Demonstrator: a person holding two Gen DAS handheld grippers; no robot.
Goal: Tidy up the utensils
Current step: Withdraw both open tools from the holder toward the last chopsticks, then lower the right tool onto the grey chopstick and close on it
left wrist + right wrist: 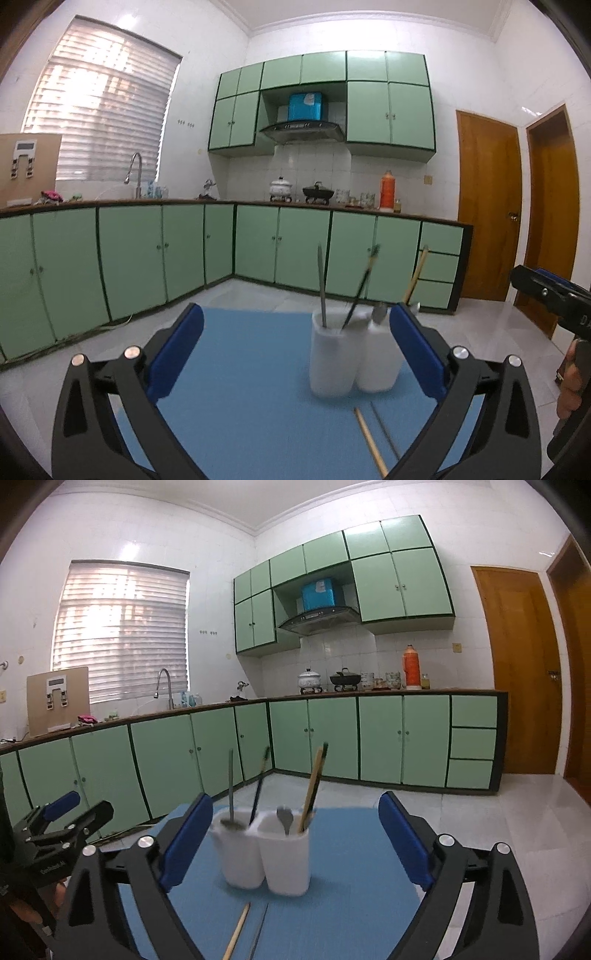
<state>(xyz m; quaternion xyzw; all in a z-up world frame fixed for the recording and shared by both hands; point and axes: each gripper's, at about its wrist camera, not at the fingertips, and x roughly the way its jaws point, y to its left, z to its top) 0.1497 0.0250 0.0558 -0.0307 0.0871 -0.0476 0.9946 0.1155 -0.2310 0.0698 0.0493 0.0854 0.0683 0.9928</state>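
The left gripper (295, 347) hung above the blue mat (240, 387) with its blue fingers (177, 350) spread wide and nothing between them; in the right wrist view it showed at the far left (70, 814), also apart and bare. Just right of centre on the mat stood a white holder (266, 853) with two compartments side by side. The left cup (238, 849) held a grey metal utensil (231, 786) standing nearly upright and a dark chopstick (260, 786) leaning right. The right cup (286, 860) held a spoon (285, 818), bowl up, and a wooden chopstick (312, 786) paired with a dark one, both tilted right. In front of the holder, flat on the mat, lay a wooden stick (238, 930) and beside it, close but apart, a thin grey metal stick (260, 930), both pointing toward the camera and cut off by the lower edge. The right gripper (295, 849) hovered over the mat facing the holder, its fingers (404, 842) spread wide and holding nothing; the holder sat between them in view, closer to the left finger, though whether it touched could not be told. Green cabinets (380, 734) lined the far walls, with wooden doors (517, 664) at the right
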